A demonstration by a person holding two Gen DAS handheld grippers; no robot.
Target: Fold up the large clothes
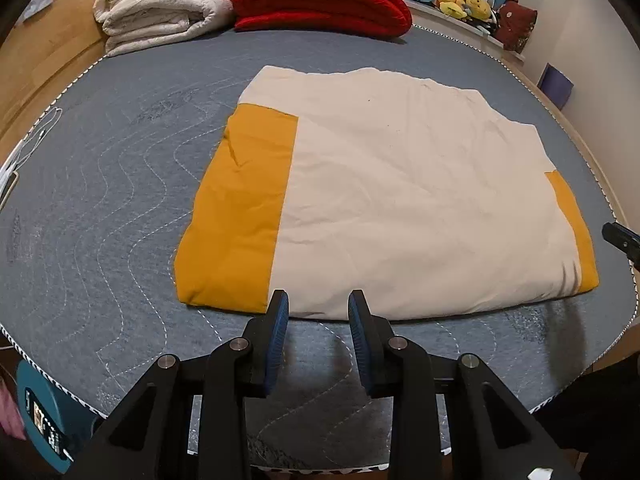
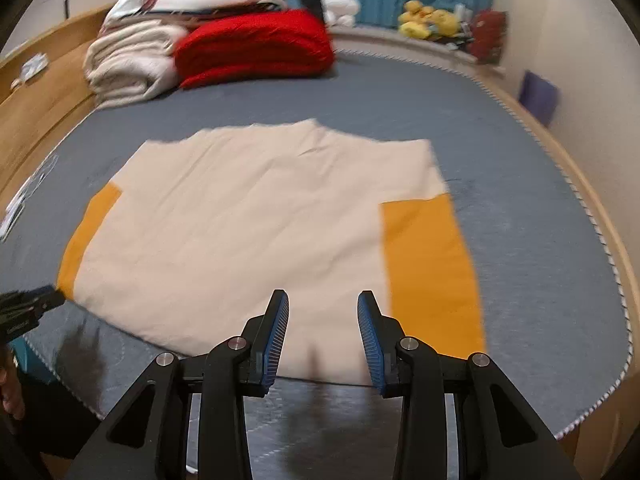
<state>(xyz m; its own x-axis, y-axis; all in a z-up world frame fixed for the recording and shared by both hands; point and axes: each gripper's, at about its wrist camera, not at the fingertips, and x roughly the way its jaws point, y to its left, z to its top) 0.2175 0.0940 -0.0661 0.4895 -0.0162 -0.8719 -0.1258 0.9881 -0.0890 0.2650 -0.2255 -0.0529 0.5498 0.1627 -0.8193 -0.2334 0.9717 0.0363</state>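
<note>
A large cream cloth with mustard-yellow side panels (image 1: 400,200) lies folded flat on the grey quilted bed (image 1: 100,220). It also shows in the right wrist view (image 2: 260,240), blurred. My left gripper (image 1: 318,300) is open and empty, just above the cloth's near edge, right of the left yellow panel (image 1: 236,216). My right gripper (image 2: 323,300) is open and empty, over the near edge, left of the right yellow panel (image 2: 432,272). The right gripper's tip shows at the right edge of the left wrist view (image 1: 620,238). The left gripper shows at the left edge of the right wrist view (image 2: 28,306).
A folded cream blanket (image 1: 160,8) and a folded red blanket (image 1: 320,0) lie at the bed's far end. Yellow plush toys (image 1: 464,0) sit on a ledge behind. A wooden bed frame (image 1: 36,64) runs along the left. A white cable (image 1: 28,148) lies at the left edge.
</note>
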